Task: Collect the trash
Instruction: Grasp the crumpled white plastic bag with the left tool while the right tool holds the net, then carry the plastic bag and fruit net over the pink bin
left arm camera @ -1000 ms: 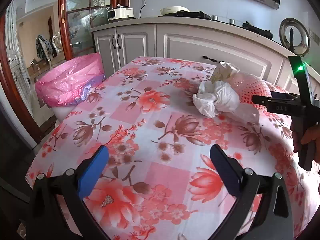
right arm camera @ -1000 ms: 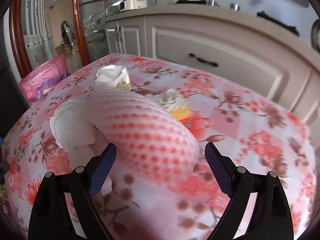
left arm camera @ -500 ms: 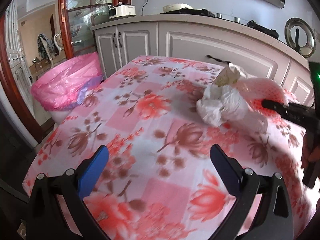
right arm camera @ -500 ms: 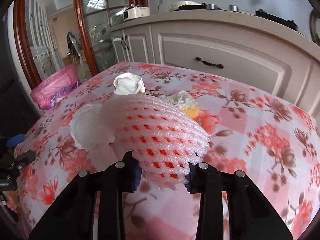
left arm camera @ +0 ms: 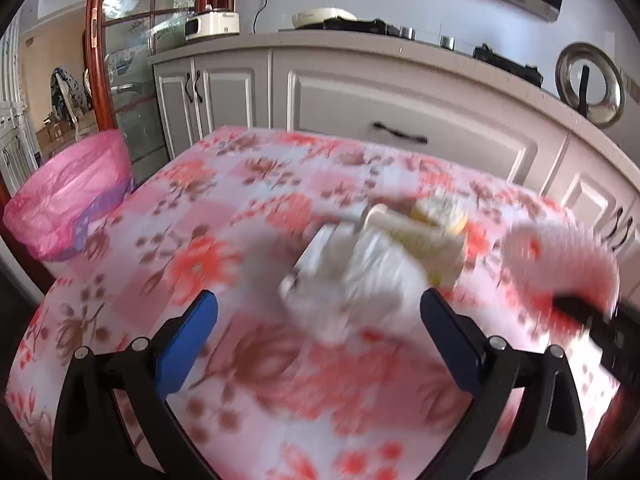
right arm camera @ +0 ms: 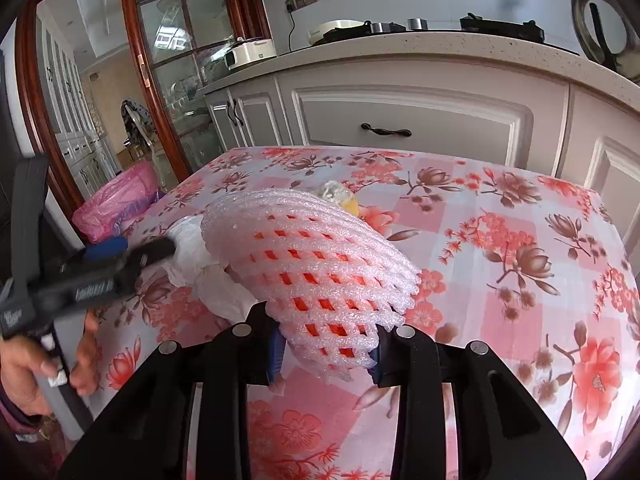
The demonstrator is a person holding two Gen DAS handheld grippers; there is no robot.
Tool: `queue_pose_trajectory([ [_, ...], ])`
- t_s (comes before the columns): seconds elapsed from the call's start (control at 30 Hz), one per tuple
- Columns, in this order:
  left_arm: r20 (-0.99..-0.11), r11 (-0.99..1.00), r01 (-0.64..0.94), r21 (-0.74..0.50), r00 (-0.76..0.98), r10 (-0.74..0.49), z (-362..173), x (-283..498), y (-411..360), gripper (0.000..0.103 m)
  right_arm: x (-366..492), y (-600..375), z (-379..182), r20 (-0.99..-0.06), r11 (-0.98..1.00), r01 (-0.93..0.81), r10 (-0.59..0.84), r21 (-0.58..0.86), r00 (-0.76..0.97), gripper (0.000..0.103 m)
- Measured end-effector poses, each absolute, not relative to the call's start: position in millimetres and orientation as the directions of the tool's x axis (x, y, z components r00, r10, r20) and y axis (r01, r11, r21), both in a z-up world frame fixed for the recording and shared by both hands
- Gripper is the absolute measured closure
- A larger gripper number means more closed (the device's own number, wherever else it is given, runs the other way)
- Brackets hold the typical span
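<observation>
My right gripper is shut on the near end of a white foam fruit net, lifted a little off the flowered tablecloth. In the left wrist view the net appears blurred at the right. My left gripper is open, with crumpled white paper just ahead between its blue pads, untouched. From the right wrist view the left gripper points at that paper. A yellowish scrap of wrapper lies behind the net.
A bin lined with a pink bag stands off the table's far left corner. White cabinets with a counter run close behind the table. A hand grips the left gripper's handle at the table's left edge.
The right gripper's jaws shut on the foam net and raised it. The left gripper moved right, bringing the crumpled paper between its open pads.
</observation>
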State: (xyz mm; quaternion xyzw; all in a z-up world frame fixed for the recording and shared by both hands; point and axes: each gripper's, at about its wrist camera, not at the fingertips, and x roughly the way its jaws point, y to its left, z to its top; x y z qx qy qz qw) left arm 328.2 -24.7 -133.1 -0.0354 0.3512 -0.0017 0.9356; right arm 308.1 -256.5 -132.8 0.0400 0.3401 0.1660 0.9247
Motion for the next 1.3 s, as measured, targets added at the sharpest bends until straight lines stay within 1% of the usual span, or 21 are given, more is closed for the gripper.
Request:
queue_pose_trajectory([
  [0.07,-0.641,0.998,-0.033,-0.055,0.767,-0.01,-126,340,-34,0.005,308,-261,-132,-0.612,0.94,-0.276,0.342,0.203,0.713,0.071],
  [0.2,-0.64,0.997,-0.071,-0.014,0.767,0.046,-128,361,-43,0.005,308,-268,-132,-0.602,0.938,-0.267,0.346,0.22,0.719,0.071],
  [0.37,-0.7,0.994,-0.093,0.057,0.706,0.106,-150,381,-52,0.005,308,-273,-136,-0.604,0.936,-0.262,0.352,0.235,0.715,0.071],
  [0.47,-0.726,0.995,-0.086,0.041,0.681,0.089,-163,377,-50,0.005,309,-273,-140,-0.609,0.933,-0.26,0.359,0.249,0.707,0.071],
  [0.53,-0.731,0.996,-0.088,0.015,0.679,0.07,-167,372,-46,0.007,308,-270,-141,-0.612,0.932,-0.264,0.363,0.25,0.703,0.071],
  [0.57,-0.725,0.996,-0.085,-0.007,0.687,0.054,-168,369,-43,0.02,308,-269,-141,-0.612,0.931,-0.267,0.365,0.249,0.702,0.071],
  [0.6,-0.724,0.997,-0.078,-0.019,0.689,0.04,-169,367,-41,0.038,307,-268,-140,-0.611,0.93,-0.27,0.367,0.249,0.702,0.071],
  [0.63,-0.725,0.997,-0.07,-0.026,0.688,0.03,-168,366,-40,0.039,306,-266,-139,-0.61,0.929,-0.274,0.37,0.249,0.701,0.071],
  [0.7,-0.713,0.998,-0.056,-0.038,0.701,0.012,-164,361,-39,0.045,303,-263,-137,-0.608,0.928,-0.279,0.371,0.245,0.702,0.071],
  [0.87,-0.671,0.999,-0.029,-0.021,0.742,0.008,-147,339,-35,0.046,292,-254,-129,-0.602,0.929,-0.286,0.369,0.233,0.708,0.071],
  [1.3,-0.633,1.0,0.008,-0.029,0.774,-0.024,-124,263,-14,0.046,252,-227,-115,-0.596,0.931,-0.304,0.363,0.202,0.716,0.071],
])
